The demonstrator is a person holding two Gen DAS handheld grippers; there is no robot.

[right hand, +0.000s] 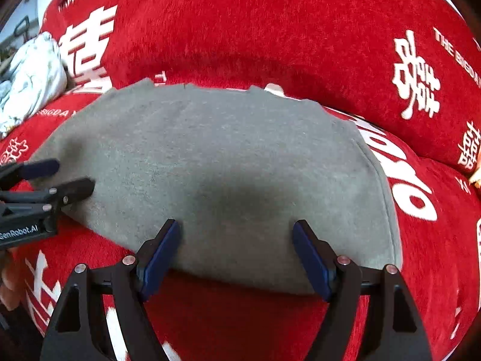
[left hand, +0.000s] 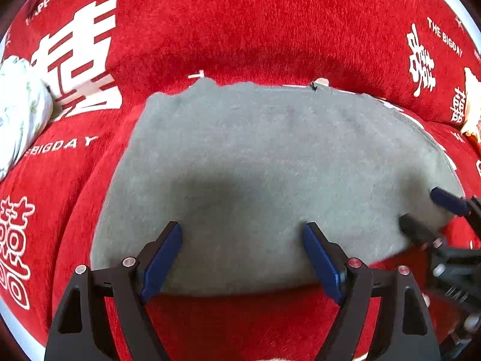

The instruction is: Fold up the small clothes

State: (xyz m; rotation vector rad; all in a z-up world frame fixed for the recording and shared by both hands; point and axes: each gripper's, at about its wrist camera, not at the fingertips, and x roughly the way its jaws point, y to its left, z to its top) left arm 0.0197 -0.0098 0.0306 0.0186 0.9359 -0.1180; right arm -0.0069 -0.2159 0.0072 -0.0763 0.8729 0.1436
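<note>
A grey garment (left hand: 270, 165) lies flat as a folded rectangle on a red seat cover; the right wrist view shows it too (right hand: 210, 156). My left gripper (left hand: 243, 231) hangs open over the near edge of the garment, towards its left part, with nothing between its blue pads. My right gripper (right hand: 237, 227) stands open over the near edge further right, also holding nothing. Each gripper appears in the other's view: the right gripper (left hand: 421, 207) at the garment's near right corner, the left gripper (right hand: 72, 176) at its near left corner. Both cast dark shadows on the cloth.
The red plush cover (left hand: 240, 30) with white characters and lettering spans seat and backrest. A white floral cloth bundle (left hand: 18, 111) lies at the far left, also seen from the right wrist (right hand: 30, 72). A pale yellow object (left hand: 470, 105) sits at the right edge. A hand (right hand: 6, 285) shows lower left.
</note>
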